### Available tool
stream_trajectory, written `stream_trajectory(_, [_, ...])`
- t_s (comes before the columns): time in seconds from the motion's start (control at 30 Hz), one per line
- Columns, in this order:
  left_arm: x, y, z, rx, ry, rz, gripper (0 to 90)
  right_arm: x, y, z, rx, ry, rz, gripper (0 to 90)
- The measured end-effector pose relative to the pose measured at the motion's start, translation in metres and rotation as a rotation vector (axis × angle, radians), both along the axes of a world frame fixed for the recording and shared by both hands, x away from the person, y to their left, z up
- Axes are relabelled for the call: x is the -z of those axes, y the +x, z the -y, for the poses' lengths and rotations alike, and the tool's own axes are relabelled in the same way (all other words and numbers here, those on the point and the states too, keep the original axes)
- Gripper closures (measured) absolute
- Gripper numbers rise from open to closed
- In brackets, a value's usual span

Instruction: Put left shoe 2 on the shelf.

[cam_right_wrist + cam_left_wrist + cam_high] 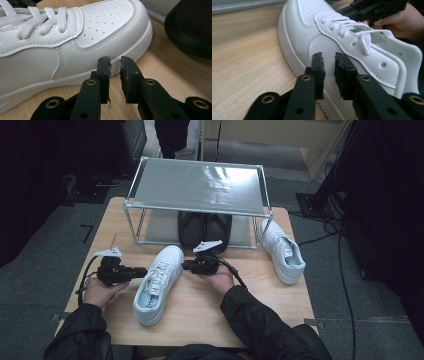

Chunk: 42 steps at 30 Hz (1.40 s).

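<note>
dim surroundings | overhead glare on shelf top | close jaws blurred

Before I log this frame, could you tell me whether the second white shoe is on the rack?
No, the second white shoe lies on the table beside the rack.

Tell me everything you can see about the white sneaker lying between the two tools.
The white sneaker is a low-top that looks like smooth leather, with a perforated toe box, white laces, stitched panels and a ribbed white sole. It sits upright on the wooden table, toe toward the metal rack, heel toward the person. The left tool is at one side, the right tool at the other, each with a narrow gap between its jaws; whether either touches it is unclear.
</note>
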State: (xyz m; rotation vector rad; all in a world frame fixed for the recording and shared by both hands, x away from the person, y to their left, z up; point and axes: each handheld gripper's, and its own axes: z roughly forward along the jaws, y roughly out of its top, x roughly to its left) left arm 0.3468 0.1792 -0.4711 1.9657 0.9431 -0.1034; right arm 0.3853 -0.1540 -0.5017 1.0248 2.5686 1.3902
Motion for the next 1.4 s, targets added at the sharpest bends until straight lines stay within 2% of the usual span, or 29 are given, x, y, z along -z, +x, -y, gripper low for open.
stream_trajectory(0.13, [-0.011, -0.004, -0.001, -0.013, -0.013, 0.024, 67.5, -0.002, -0.006, 0.006, -0.008, -0.007, 0.021, 75.2])
stream_trajectory(0.2, [-0.014, -0.006, -0.001, -0.018, -0.024, 0.019, 63.4, -0.004, -0.009, 0.011, -0.018, -0.017, 0.025, 73.6])
stream_trajectory(0.23, [-0.016, -0.007, 0.000, -0.021, -0.015, 0.021, 62.0, -0.005, -0.011, 0.014, -0.016, -0.014, 0.024, 73.2])
stream_trajectory(0.33, [-0.023, -0.010, 0.002, -0.014, -0.033, 0.031, 57.2, -0.007, -0.017, 0.024, -0.005, 0.004, 0.038, 71.4])
stream_trajectory(0.43, [-0.030, -0.013, 0.003, -0.001, -0.042, 0.038, 55.0, -0.011, -0.022, 0.031, -0.010, 0.001, 0.033, 69.5])
stream_trajectory(0.53, [-0.033, -0.018, 0.007, 0.006, -0.031, 0.049, 54.2, -0.014, -0.027, 0.039, -0.002, 0.009, 0.046, 68.7])
stream_trajectory(0.63, [-0.036, -0.021, 0.008, 0.015, -0.048, 0.042, 52.3, -0.017, -0.031, 0.047, 0.003, 0.015, 0.046, 67.1])
stream_trajectory(0.8, [-0.037, -0.027, 0.012, 0.040, -0.046, 0.046, 49.9, -0.019, -0.035, 0.064, 0.025, 0.018, 0.045, 67.1])
stream_trajectory(0.87, [-0.037, -0.029, 0.014, 0.048, -0.033, 0.049, 50.1, -0.020, -0.037, 0.072, 0.039, 0.020, 0.065, 67.0])
stream_trajectory(0.93, [-0.036, -0.030, 0.015, 0.055, -0.026, 0.049, 50.1, -0.020, -0.037, 0.079, 0.056, 0.011, 0.066, 66.6])
stream_trajectory(1.1, [-0.031, -0.031, 0.019, 0.057, 0.005, 0.051, 48.8, -0.019, -0.035, 0.095, 0.097, 0.015, 0.048, 65.8])
stream_trajectory(1.2, [-0.027, -0.031, 0.020, 0.051, 0.037, 0.042, 48.7, -0.018, -0.036, 0.100, 0.110, 0.003, 0.044, 65.4])
stream_trajectory(1.27, [-0.025, -0.031, 0.024, 0.055, 0.072, 0.052, 48.4, -0.016, -0.037, 0.102, 0.117, -0.001, 0.047, 65.4])
stream_trajectory(1.4, [-0.022, -0.029, 0.025, 0.049, 0.091, 0.051, 49.0, -0.014, -0.037, 0.102, 0.119, -0.016, 0.050, 65.4])
